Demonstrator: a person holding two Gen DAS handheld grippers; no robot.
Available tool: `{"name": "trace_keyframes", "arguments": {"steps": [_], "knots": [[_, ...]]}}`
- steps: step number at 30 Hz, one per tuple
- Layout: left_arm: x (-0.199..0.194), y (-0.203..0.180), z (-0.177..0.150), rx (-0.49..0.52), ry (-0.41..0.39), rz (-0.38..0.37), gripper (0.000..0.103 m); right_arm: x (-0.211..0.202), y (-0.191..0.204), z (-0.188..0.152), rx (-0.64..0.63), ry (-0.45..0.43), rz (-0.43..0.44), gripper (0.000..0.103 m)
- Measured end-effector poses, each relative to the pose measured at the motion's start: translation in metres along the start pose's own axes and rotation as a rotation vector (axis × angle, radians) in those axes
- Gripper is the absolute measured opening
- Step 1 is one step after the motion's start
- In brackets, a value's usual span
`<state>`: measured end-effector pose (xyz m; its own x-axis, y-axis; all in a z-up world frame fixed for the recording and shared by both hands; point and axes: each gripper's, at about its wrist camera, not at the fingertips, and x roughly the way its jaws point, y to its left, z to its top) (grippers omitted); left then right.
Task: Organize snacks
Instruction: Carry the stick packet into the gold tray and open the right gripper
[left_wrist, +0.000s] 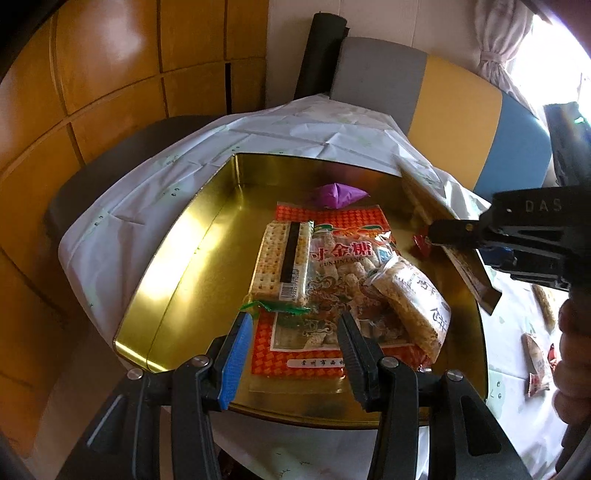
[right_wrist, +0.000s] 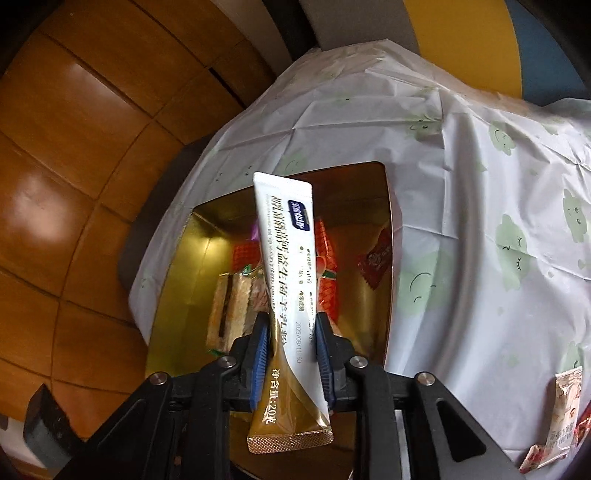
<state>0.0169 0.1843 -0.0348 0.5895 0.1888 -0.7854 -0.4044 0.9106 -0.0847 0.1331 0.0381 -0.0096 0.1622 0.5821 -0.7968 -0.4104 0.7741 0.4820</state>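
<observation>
A gold tin box sits on the white-covered table and holds a cracker pack, a big red-orange snack bag, a grain bar pack, a purple candy and a small red candy. My left gripper is open and empty, low over the box's near edge. My right gripper is shut on a white and gold powder stick sachet and holds it above the box. In the left wrist view the right gripper reaches over the box's right rim.
More snack packs lie on the tablecloth to the right, also in the right wrist view. The white cloth with green faces covers the table. Wooden floor lies left. A grey, yellow and blue seat stands behind.
</observation>
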Motion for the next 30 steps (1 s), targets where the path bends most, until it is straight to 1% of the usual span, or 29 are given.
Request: {"name": "trace_keyframes", "arguments": {"steps": [3,7,9,12,15,19,28,30], "knots": [[-0.003,0.000,-0.001,0.004,-0.009,-0.002,0.049,0.002,0.002,0.000,-0.019,0.001,-0.007,0.034],[-0.001,-0.002,-0.002,0.009,-0.001,-0.002,0.049,-0.006,-0.004,-0.006,-0.034,-0.027,-0.015,0.034],[-0.001,-0.003,-0.003,0.011,-0.002,0.003,0.049,-0.007,-0.005,-0.010,-0.048,-0.018,-0.028,0.034],[0.000,-0.004,-0.003,0.009,0.003,0.005,0.049,-0.011,-0.001,-0.019,-0.108,-0.033,-0.037,0.030],[0.000,-0.003,-0.004,0.009,0.001,0.006,0.049,-0.003,0.005,-0.026,-0.164,-0.014,-0.078,0.026],[0.000,-0.006,-0.004,0.019,0.003,0.004,0.049,-0.002,0.008,-0.033,-0.209,-0.015,-0.110,0.026],[-0.004,-0.010,-0.004,0.030,-0.004,0.000,0.049,-0.037,0.001,-0.044,-0.230,-0.093,-0.070,0.026],[-0.004,-0.011,-0.004,0.034,-0.003,0.001,0.049,-0.044,-0.003,-0.046,-0.230,-0.111,-0.075,0.026]]}}
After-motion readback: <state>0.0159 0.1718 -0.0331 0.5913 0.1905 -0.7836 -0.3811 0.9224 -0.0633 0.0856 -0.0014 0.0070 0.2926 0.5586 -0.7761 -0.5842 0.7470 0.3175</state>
